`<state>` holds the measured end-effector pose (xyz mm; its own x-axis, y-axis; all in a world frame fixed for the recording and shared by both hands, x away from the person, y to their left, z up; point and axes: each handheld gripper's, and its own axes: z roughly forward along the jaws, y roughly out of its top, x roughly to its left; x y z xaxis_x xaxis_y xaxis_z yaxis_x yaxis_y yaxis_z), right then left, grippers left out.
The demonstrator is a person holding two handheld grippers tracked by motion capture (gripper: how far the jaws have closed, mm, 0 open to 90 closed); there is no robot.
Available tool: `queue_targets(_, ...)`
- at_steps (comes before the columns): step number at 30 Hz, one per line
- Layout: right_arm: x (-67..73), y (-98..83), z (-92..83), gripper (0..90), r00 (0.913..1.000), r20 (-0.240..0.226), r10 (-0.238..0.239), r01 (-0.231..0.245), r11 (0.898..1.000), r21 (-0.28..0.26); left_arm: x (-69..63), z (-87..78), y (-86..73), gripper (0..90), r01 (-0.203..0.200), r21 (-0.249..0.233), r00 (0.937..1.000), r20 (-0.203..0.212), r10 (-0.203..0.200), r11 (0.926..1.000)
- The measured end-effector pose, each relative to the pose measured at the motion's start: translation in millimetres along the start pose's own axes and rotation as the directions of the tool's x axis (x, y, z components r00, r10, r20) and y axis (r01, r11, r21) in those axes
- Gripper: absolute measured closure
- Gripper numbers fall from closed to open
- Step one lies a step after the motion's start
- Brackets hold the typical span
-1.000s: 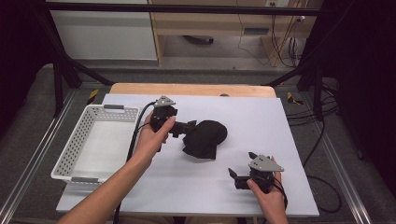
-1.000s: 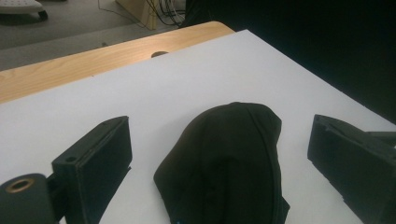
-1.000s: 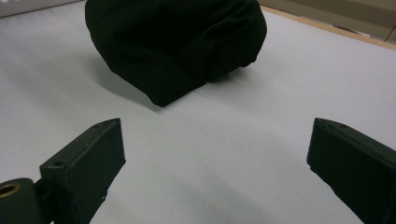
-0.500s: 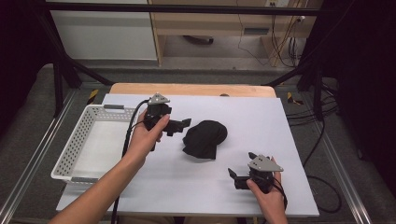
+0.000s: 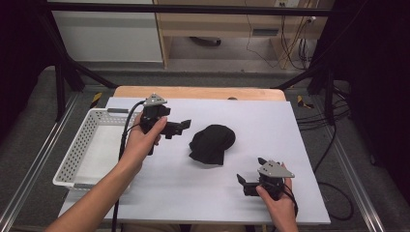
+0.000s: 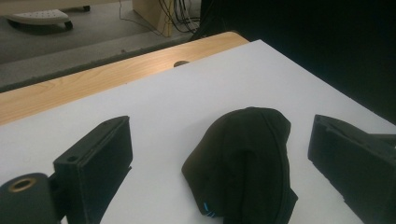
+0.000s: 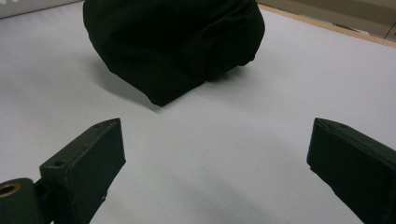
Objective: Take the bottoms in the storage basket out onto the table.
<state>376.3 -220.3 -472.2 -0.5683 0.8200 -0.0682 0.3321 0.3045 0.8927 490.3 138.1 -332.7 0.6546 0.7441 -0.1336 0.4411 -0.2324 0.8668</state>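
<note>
High view: left tongs (image 5: 181, 127) gape beside black cloth (image 5: 212, 144).

A black cloth (image 5: 212, 144) lies mid-surface (image 5: 270, 125). The left tool (image 5: 180, 127) hovers near it, jaws apart; the right tool (image 5: 250, 175) rests nearer the front edge. A white basket (image 5: 80, 145) sits left.

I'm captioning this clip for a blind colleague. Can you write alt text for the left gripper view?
A crumpled black cloth lies on a white table, framed between the left gripper's two open black jaws, which do not touch it. A wooden edge runs behind.
</note>
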Motion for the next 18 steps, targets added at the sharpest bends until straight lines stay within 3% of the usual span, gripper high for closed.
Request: queue_targets(18, -0.4, -0.7, 1.3, 4.5, 1.0, -0.001, -0.001, 0.001, 1.0, 0.017, 20.4, -33.1, 2.0, 6.1, 0.011, -0.04, 0.9992, -0.039, -0.013, 0.9991)
